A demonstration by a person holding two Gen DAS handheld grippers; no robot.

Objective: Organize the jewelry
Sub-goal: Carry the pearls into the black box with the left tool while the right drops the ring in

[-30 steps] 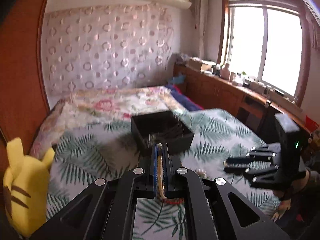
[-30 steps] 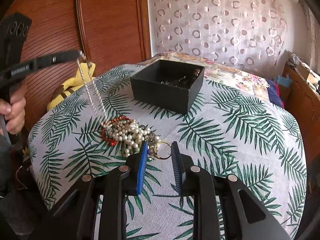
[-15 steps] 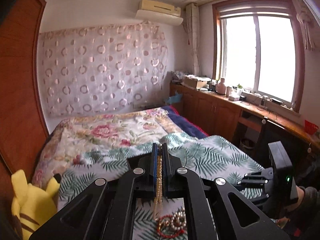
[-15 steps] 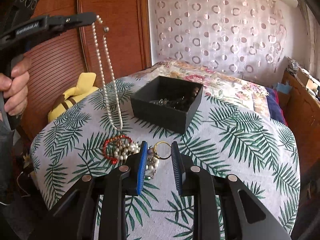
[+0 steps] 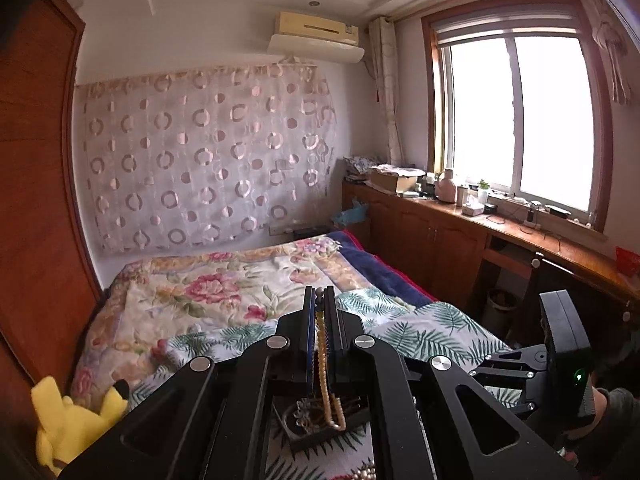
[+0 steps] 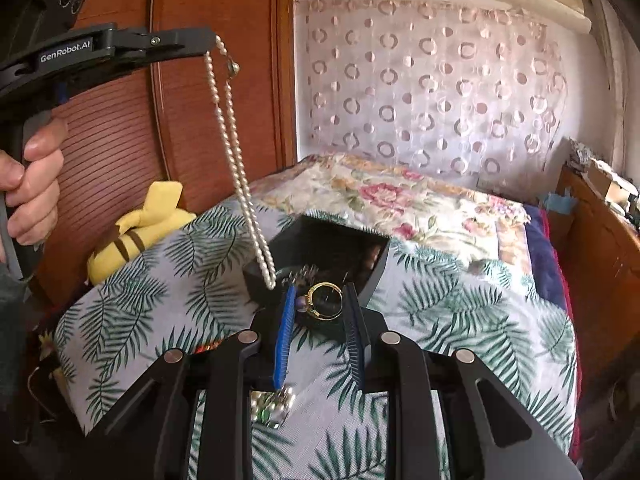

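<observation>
My left gripper (image 5: 319, 294) is shut on a pearl necklace (image 5: 325, 376), which hangs from its tips down over the open black jewelry box (image 5: 320, 434). In the right wrist view the left gripper (image 6: 208, 42) is high at the left, and the necklace (image 6: 240, 168) dangles with its lower end at the box's (image 6: 320, 248) near left corner. My right gripper (image 6: 320, 292) is shut on a gold ring bracelet with beads (image 6: 322, 300), held just in front of the box. The box holds dark jewelry.
The box stands on a round table with a palm-leaf cloth (image 6: 460, 320). More beads (image 6: 272, 404) lie under my right gripper. A yellow plush toy (image 6: 140, 228) sits left of the table. A floral bed (image 6: 400, 200) lies behind.
My left gripper has lifted the pearl necklace off the pile and carried it up over the box. My right gripper has lifted the gold bracelet and moved toward the box.
</observation>
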